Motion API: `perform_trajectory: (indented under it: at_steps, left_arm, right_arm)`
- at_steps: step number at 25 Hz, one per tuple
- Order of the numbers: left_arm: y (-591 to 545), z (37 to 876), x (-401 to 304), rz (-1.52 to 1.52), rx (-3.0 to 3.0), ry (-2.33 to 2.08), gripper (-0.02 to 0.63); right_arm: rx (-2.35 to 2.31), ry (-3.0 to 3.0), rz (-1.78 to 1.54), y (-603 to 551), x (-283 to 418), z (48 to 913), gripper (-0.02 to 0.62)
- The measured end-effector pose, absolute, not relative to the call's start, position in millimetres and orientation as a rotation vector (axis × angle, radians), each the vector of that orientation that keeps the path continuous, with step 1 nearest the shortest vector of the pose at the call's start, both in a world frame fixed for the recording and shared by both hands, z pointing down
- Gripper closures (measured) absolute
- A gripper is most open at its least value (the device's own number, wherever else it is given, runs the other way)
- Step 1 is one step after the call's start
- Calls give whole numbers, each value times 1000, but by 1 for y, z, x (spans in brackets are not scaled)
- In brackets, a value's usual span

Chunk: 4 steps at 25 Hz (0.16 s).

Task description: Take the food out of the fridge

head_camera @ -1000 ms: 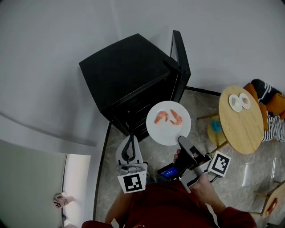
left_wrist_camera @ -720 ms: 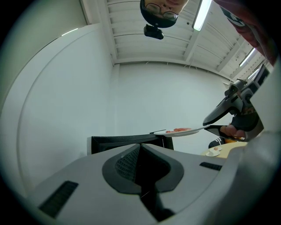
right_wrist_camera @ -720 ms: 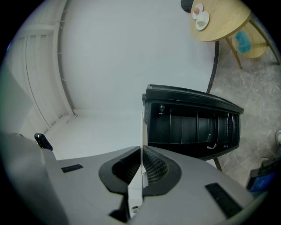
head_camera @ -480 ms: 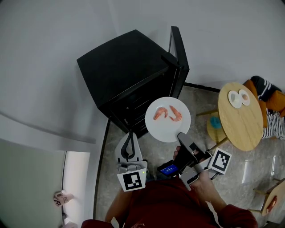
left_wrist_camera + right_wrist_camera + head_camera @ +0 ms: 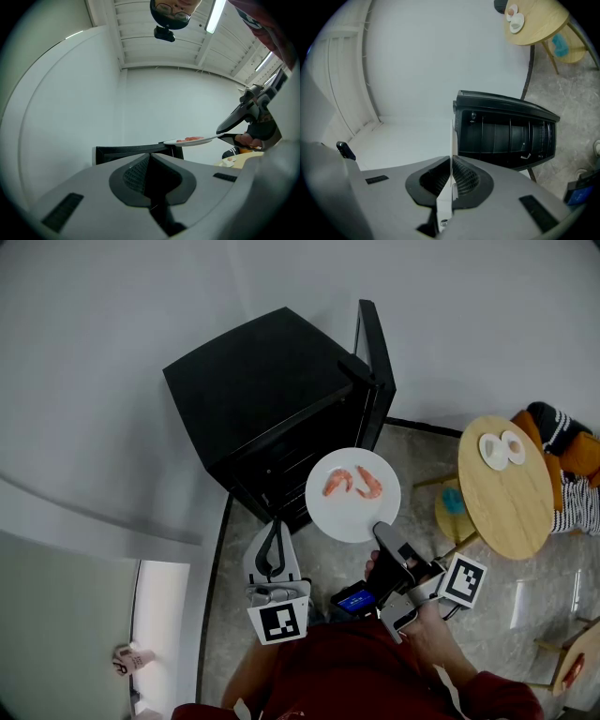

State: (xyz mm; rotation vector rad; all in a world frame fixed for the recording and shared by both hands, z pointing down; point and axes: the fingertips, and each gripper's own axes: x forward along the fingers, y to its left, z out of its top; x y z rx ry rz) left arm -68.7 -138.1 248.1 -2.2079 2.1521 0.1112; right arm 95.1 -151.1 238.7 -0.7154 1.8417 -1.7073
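Head view — plate [image 5: 352, 512] clamped in right gripper [image 5: 383, 534].

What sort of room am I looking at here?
Probably a staged kitchen corner: a small black fridge with its door open, a round wooden table nearby, and a round white plate of pink shrimp held in front of it.

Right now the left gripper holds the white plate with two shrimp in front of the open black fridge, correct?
Not the left: the head view shows the right gripper clamped on the rim of the white plate, while the left gripper is shut on nothing. The two shrimp and the open black fridge are as you say.
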Motion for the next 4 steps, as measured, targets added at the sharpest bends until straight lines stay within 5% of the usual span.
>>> perform_trajectory:
  at_steps: [4]
  left_arm:
    - [-138, 248, -68, 115, -2208, 2151, 592]
  right_arm:
    - [-715, 1846, -1709, -151, 95, 239, 563]
